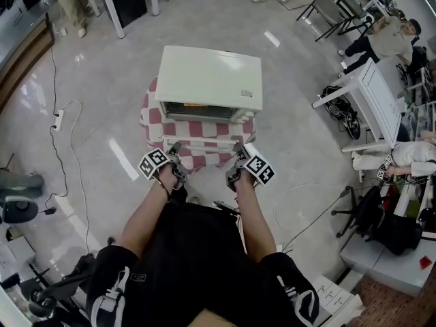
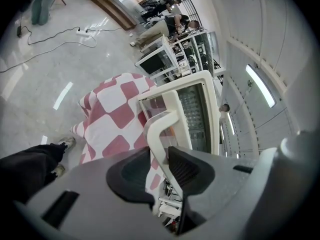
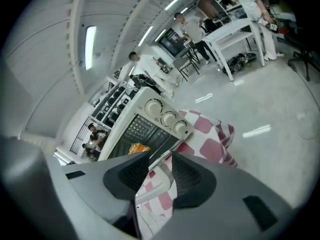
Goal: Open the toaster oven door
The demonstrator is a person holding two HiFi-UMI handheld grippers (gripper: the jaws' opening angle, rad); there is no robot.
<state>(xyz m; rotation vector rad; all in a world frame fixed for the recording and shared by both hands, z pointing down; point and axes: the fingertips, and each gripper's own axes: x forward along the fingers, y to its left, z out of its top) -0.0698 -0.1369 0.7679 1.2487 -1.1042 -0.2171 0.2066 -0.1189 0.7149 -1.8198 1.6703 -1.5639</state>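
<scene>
Toaster oven [image 1: 210, 80]: stood on checked-cloth table [image 1: 151, 118], door [image 1: 204, 139] lowered open. Left claw [image 2: 159, 166] clamped on door handle [image 2: 159, 129], steadying it. Right claw [image 3: 156, 176] apart around the handle, pads clear, its pull seemingly finished.

A large open robotics lab or data-collection workspace, seen from above. A wide polished grey floor [image 1: 88, 142] is crossed by loose cables [image 1: 53, 80] and a power strip [image 1: 58, 119]. White work surfaces [image 1: 381, 107] line the edges, with a folding chair [image 1: 328, 9] and people [image 1: 388, 39] nearby. A monitor [image 3: 174, 41] and shelving racks [image 3: 107, 106] stand under long ceiling strip lights [image 3: 90, 46]. A toaster oven [image 1: 210, 80] sits alone mid-floor on a stand draped in red-and-white checked cloth [image 1: 197, 131].
</scene>
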